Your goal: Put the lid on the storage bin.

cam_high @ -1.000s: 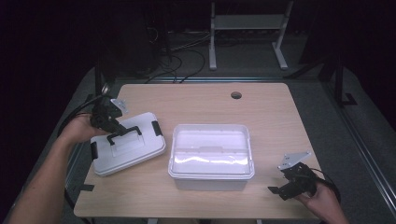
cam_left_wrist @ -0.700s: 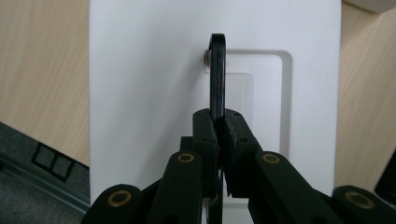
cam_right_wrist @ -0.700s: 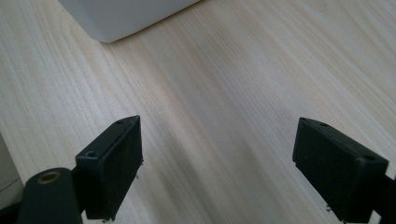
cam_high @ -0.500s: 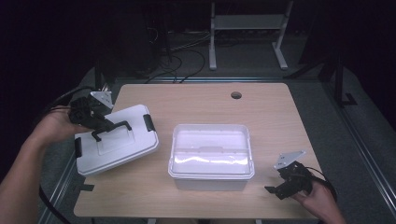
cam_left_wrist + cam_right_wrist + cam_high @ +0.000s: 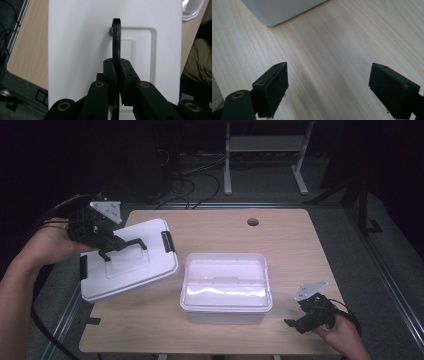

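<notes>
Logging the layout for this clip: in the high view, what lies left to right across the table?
left gripper → white lid held by its black handle → open white bin → right gripper

A light wooden table fills the middle of the high view, with 1 round cable hole near its far edge, right of centre. At the top centre stands a white metal stand on 2 legs. Black cables lie on the dark floor at its left. A small black tape piece sits at the table's lower left corner.
</notes>
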`<state>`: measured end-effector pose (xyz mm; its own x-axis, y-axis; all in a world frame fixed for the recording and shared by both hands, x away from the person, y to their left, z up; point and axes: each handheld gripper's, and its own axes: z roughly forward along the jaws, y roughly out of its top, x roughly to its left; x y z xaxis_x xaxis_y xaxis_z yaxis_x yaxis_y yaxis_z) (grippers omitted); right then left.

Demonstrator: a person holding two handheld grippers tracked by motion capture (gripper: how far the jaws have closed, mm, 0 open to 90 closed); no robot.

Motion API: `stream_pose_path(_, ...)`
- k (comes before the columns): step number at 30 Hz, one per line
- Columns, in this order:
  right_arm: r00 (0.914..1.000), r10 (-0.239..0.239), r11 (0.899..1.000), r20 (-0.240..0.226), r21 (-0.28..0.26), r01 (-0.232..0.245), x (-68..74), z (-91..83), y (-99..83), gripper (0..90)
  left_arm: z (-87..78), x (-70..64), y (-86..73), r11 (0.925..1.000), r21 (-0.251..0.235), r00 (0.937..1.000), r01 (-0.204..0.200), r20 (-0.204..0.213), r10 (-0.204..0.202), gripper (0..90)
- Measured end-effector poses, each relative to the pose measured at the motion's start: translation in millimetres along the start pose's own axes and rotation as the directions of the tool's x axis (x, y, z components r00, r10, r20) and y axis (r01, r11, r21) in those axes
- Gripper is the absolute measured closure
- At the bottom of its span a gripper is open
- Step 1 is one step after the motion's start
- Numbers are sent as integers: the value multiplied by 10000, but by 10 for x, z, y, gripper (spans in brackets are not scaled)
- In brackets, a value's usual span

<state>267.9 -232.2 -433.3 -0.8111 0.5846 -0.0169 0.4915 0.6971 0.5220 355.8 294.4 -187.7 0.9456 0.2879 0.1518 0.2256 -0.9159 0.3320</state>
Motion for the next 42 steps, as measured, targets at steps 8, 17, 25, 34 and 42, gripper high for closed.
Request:
stream_pose_path(8, 10000, -59, 10000, -22, 37, 59, 13, 5, 4, 153, 95, -96, 408, 9968, -284, 9967, -749, 297, 757, 848)
stream_pose_path(17, 10000, -7, 10000, 33, -35, 7, 8, -25, -12, 153, 305, -239, 858, 9863, -462, 9836, -1586, 792, 1619, 848)
stream_pose_path(25, 10000, 4, 10000, 50, -53, -4, 8, -36, -18, 153, 498, -358, 1185, 9748, -510, 9674, -2171, 1225, 2218, 848)
stream_pose_path(34, 10000, -8, 10000, 71, -98, 9, 16, -49, -18, 153, 682, -480, 1493, 9612, -679, 9482, -2672, 1590, 2749, 848)
stream_pose_path(42, 10000, -33, 9999, 81, -109, 33, 18, -51, -22, 153, 894, -566, 1723, 9550, -538, 9354, -2918, 1925, 2967, 848)
